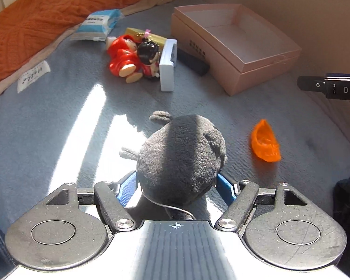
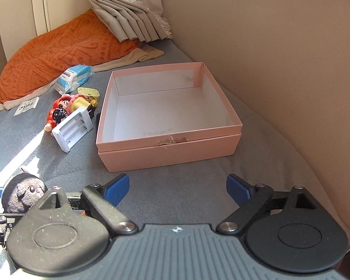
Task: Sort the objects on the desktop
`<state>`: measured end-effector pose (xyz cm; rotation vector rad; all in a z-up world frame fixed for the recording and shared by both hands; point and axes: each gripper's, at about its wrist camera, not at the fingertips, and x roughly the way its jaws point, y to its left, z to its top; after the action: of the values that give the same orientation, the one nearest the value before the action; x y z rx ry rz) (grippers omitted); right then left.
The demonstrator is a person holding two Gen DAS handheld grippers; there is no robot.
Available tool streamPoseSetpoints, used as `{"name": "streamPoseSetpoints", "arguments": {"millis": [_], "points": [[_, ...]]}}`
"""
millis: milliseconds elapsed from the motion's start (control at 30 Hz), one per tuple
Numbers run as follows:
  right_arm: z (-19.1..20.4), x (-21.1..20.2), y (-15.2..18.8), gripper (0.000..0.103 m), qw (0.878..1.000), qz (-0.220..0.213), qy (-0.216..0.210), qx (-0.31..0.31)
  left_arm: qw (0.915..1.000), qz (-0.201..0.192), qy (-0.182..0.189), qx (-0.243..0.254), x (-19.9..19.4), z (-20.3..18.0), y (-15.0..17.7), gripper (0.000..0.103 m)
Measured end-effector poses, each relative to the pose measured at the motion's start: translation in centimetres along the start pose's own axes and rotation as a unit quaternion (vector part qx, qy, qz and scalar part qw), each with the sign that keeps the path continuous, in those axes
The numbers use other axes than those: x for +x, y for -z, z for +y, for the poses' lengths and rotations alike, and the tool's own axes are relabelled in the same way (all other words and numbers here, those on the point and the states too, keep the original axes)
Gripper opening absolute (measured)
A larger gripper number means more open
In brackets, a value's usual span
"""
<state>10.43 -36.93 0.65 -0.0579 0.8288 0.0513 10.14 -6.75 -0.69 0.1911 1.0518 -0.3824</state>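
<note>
Left gripper (image 1: 176, 187) clamped around a grey plush toy (image 1: 182, 154), blue pads (image 1: 127, 190) pressed into its flanks at 9 and 3 o'clock of the body, head bulging out past the fingertips. Right gripper (image 2: 177, 190) spread wide, holding nothing, only grey blanket (image 2: 175, 182) between its jaws.

In the left wrist view, plush sitting dead centre, low in frame. Pink box (image 1: 235, 46), open and bare inside, up at 1 o'clock. Orange translucent piece (image 1: 266, 143) lying alone on the blanket at 3 o'clock of the plush, well apart from it. Cluster at 11 o'clock: red figurine (image 1: 122, 56), dark-haired doll (image 1: 148, 54), white battery charger (image 1: 167, 66), a gold thing behind them, a blue tissue pack (image 1: 98, 23) farther out. Orange cushion (image 1: 35, 16) at 10 o'clock.

Handling, as a guess: light, soft and squashy, so unlikely to break or slip, but likely to deform and squirm under a shallow pinch. Best taken across the fat middle, as now, not by the small ears (image 1: 159, 115) or the thin white thread (image 1: 165, 205) trailing at 6 o'clock, which could snag. Probably fine dropped into the box from just above the rim. Hard figurines likely slicker and less forgiving; charger stiff, best gripped across its narrow sides.
</note>
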Motion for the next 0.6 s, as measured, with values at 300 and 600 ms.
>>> {"name": "streamPoseSetpoints", "arguments": {"millis": [300, 600], "points": [[1.3, 1.3, 0.8, 0.093, 0.999, 0.012, 0.020, -0.045, 0.9872, -0.082, -0.135, -0.022, -2.6, 5.6, -2.3, 0.097], [2.0, 1.3, 1.2, 0.096, 0.997, 0.009, 0.019, -0.070, 0.9740, -0.126, -0.137, -0.129, -5.6, 9.5, -0.3, 0.100]]}}
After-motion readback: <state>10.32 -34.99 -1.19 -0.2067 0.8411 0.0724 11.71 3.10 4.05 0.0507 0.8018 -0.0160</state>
